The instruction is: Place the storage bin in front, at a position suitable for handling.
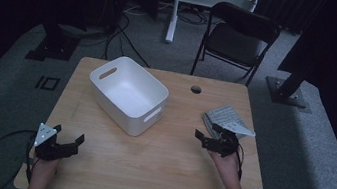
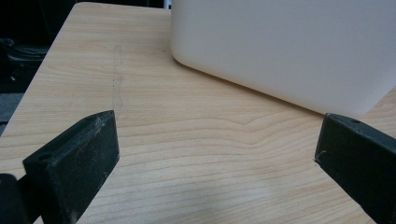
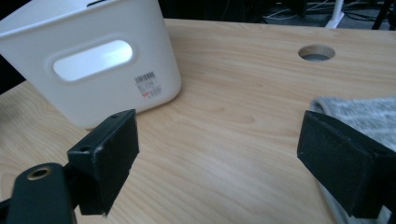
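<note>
A white plastic bin [image 1: 128, 93] with handle slots stands empty in the middle of the wooden table [image 1: 159, 174]. A folded grey cloth [image 1: 229, 121] lies at the right side. My left gripper [image 1: 68, 141] rests open near the front left, its jaws wide apart over bare wood, facing the bin wall [image 2: 289, 51]. My right gripper [image 1: 206, 135] is open beside the cloth; its right jaw overlaps the cloth [image 3: 359, 116], and the bin's end with a barcode label [image 3: 93, 60] stands ahead at the left.
A round cable hole [image 1: 196, 89] sits near the table's far edge. A black folding chair [image 1: 238, 36] and a white desk leg [image 1: 174, 9] stand on the carpet behind the table. Black stands and cables flank both sides.
</note>
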A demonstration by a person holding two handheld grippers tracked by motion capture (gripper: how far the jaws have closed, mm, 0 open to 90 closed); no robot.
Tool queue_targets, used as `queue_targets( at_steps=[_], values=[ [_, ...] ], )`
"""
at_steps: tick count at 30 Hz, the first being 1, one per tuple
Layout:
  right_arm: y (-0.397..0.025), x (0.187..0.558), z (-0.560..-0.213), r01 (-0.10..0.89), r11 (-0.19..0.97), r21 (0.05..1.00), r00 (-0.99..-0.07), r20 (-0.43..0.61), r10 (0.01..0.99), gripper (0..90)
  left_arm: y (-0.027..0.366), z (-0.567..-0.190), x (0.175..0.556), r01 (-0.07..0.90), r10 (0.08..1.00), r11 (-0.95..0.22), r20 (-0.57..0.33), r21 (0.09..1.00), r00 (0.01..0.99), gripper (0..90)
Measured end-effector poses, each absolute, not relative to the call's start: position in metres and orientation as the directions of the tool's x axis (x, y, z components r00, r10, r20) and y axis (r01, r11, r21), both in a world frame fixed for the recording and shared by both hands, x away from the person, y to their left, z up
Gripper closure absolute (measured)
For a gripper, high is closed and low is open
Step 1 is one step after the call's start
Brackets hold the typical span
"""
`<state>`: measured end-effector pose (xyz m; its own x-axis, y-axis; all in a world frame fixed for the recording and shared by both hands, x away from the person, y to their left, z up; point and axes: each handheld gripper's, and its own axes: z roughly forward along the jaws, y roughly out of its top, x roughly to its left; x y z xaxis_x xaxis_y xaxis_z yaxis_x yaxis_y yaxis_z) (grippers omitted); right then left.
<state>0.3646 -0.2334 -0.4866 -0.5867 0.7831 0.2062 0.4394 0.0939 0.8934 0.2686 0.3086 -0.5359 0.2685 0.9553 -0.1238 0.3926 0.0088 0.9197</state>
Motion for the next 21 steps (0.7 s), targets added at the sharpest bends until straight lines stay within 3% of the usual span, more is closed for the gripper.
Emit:
queue_targets(
  at_steps=[21],
  values=[
    [-0.185, 0.392, -0.458, 0.405, 0.154, 0.901, -0.661, 0.173, 0.731, 11.9, 0.308, -0.536, 0.269, 0.396, 0.953, 0.007, -0.126, 0.918, 0.276, 0.0]
  ],
)
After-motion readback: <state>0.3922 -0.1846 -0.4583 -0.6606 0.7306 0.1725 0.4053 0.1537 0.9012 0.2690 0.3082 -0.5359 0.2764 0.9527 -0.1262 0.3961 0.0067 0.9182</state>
